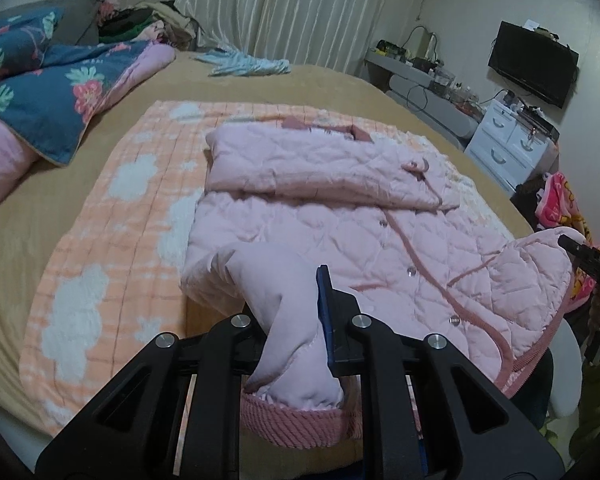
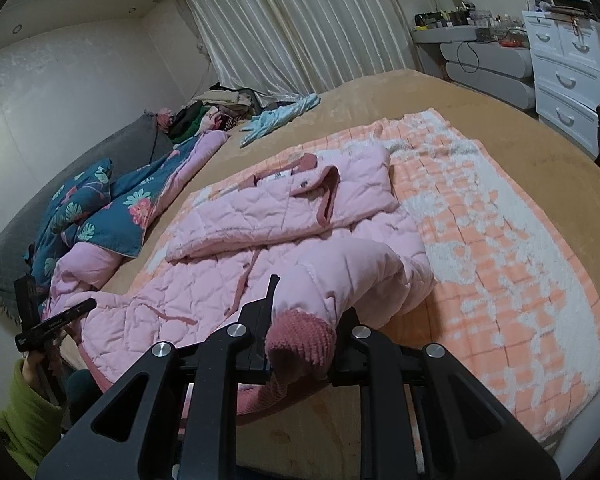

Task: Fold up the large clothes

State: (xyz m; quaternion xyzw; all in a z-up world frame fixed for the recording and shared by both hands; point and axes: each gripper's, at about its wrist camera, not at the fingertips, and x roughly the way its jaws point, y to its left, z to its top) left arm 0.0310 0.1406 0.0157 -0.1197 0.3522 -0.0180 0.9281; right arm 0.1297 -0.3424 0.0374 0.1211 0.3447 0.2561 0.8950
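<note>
No writing legible. Your left gripper [image 1: 300,320] and right gripper [image 2: 304,320], angled downward, are each clamped on the pink jacket [image 1: 320,216] (spread on the bed [image 1: 100,128]).

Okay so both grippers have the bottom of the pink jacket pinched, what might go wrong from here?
1. The left gripper pinches only a thin bunch of the pink jacket above the ribbed hem; it may slip out mid-fold.
2. The folded sleeve lies loose across the chest and could slide off as the bottom comes up.
3. The right gripper grips at the knit cuff, so the hem may rise unevenly.
</note>
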